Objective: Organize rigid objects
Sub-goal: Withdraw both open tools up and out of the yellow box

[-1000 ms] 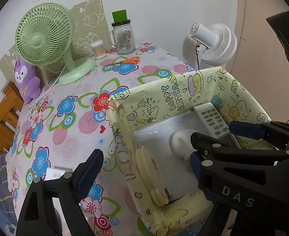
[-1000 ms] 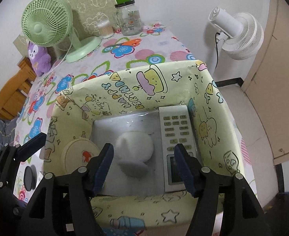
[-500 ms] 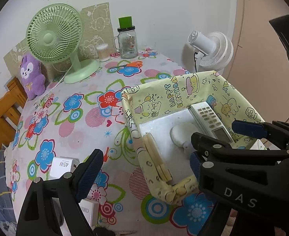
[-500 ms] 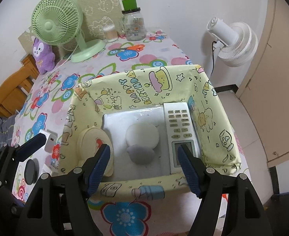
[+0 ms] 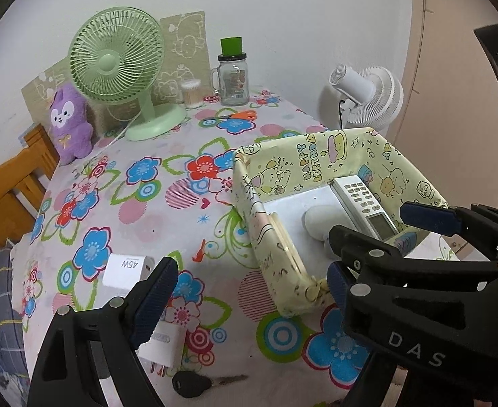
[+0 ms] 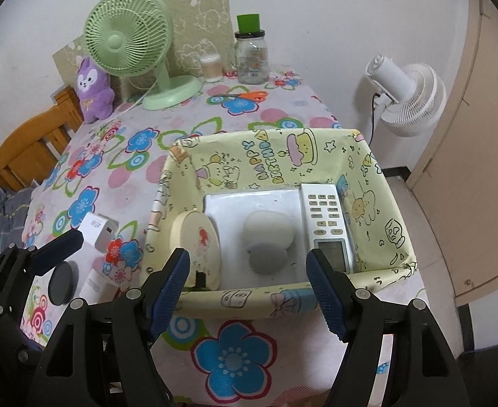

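Right wrist view gives you the soft-walled yellow cartoon-print basket (image 6: 276, 173) at the desk's (image 6: 194, 108) near right corner, its far wall beside the desk's right edge. Inside lie a flat white remote (image 6: 327, 224) along the right wall, a smooth pale rounded piece with a grey disc (image 6: 269, 237) in the middle, and a round cream case (image 6: 198, 244) propped against the left wall. Your right tool (image 6: 249, 288) hangs just before the basket's near rim, its ribbed blue pads apart with nothing between them. Your left tool (image 5: 245, 291) is spread wide and empty over the floral cloth. Beneath its left finger lie two boxy white chargers (image 5: 123, 269) and, nearer, a black car key (image 5: 194, 384). Cloth left of the basket lies open.
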`<state>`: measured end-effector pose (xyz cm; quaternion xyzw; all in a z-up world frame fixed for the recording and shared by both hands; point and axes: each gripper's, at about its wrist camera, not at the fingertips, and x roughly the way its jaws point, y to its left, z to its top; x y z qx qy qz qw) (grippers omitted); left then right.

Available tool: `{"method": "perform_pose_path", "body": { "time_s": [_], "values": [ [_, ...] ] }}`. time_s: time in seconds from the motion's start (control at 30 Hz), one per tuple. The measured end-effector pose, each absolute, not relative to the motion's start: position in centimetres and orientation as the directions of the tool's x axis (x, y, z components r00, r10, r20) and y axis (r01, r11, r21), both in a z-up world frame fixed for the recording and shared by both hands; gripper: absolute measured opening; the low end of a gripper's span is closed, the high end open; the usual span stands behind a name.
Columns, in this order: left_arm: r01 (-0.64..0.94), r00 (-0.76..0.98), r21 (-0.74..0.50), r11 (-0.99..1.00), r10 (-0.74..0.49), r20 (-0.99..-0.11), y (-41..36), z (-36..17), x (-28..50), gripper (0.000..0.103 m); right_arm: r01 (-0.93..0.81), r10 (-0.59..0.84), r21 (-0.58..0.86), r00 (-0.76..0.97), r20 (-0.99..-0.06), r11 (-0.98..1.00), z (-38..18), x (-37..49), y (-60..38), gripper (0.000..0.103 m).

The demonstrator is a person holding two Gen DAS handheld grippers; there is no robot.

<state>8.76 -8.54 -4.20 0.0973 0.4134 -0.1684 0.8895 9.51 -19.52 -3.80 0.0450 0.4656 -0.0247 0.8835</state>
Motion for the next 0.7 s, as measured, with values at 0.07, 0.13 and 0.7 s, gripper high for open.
{"method": "perform_pose_path", "body": {
  "time_s": [0.07,0.13,0.7],
  "values": [
    [0.378,0.605,0.032,0.925,-0.221,-0.765,-8.2,-4.1,8.4,0.091,0.077,-0.003,0.051,0.577,-0.816,0.996,-3.6,9.2,-19.0,0.074],
    [0.376,0.61,0.03,0.926,-0.223,-0.761,-7.8,-3.9,8.1,0.091,0.072,-0.003,0.049,0.587,-0.809,0.996,-3.4,8.9,-18.6,0.074],
    [0.312,0.637,0.01,0.95,-0.201,-0.744,-3.2,-3.9,6.1,0.091,-0.041,0.044,0.022,0.681,-0.731,0.999,-2.5,6.4,-13.4,0.074]
  ]
}}
